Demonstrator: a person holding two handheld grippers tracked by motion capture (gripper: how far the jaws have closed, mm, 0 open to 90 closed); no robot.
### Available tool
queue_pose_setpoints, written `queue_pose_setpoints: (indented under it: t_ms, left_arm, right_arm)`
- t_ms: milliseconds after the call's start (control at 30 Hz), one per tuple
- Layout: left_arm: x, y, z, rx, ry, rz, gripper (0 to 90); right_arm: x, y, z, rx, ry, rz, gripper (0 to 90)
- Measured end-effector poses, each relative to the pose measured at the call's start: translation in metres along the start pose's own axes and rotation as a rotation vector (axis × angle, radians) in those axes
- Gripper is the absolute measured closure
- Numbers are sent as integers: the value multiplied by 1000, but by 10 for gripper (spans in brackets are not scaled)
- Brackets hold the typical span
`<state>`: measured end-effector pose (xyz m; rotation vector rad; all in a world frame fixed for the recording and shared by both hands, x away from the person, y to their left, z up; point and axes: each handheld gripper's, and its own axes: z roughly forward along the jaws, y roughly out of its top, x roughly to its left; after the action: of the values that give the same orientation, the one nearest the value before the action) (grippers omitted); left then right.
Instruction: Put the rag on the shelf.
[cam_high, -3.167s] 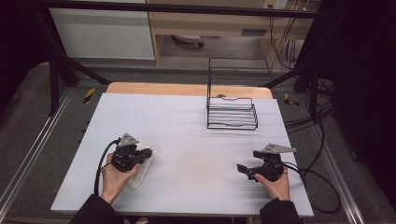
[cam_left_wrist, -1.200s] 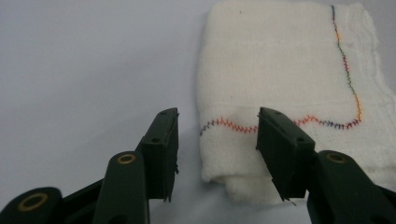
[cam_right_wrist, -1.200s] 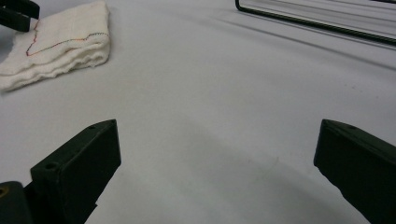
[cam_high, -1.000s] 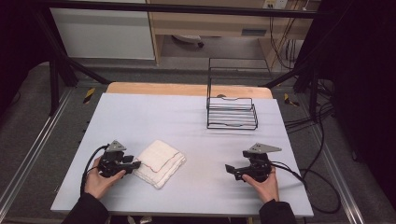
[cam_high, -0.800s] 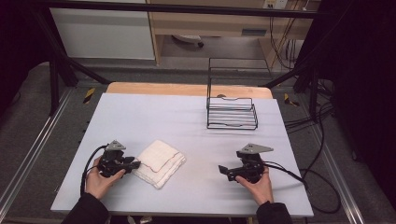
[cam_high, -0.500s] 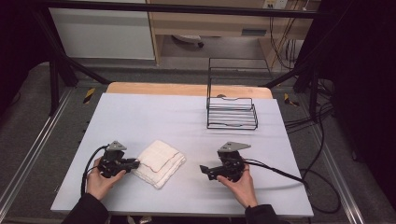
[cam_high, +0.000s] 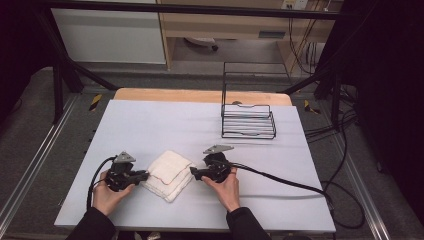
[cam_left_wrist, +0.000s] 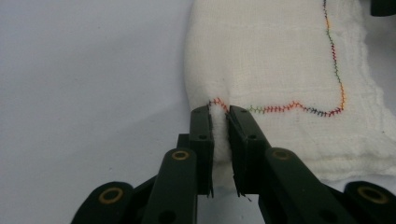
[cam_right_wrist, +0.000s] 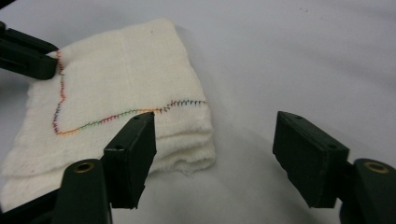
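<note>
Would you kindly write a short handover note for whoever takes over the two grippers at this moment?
Left gripper: shut on the folded cloth, pinching its stitched edge.
Right gripper: open, at the cloth's opposite side, one of its fingers in front of the cloth's corner, nothing gripped.
The cloth lies folded in layers on the table, near the front edge. The wire rack stands empty at the back right.
Done: left grip taken.
Left: probably close the right gripper on the near corner, then handle the cloth with both.

High view overlooks table (cam_high: 150, 120); gripper views close, sharing cloth (cam_left_wrist: 280, 60)
</note>
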<state>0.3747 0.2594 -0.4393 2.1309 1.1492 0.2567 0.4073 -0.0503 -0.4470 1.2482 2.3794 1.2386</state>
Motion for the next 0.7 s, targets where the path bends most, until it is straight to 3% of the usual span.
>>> queue_pose_setpoints:
  t_ms: [33,67,133,533,600,700]
  left_arm:
    - [0,0,0,0,0,1,796]
    - [0,0,0,-1,0,1,796]
    - [0,0,0,-2,-2,0,796]
    - [1,0,0,-1,-8,-30,802]
    - [1,0,0,-1,-8,-36,804]
    - [1,1,-2,1,-9,-42,808]
  right_arm:
    - [0,0,0,0,0,0,371]
    - [0,1,4,-4,3,24,438]
    - [0,0,7,3,6,35,479]
    - [8,-7,10,21,22,78,714]
    - [10,-8,9,23,37,91,801]
    - [10,-8,8,16,41,89,828]
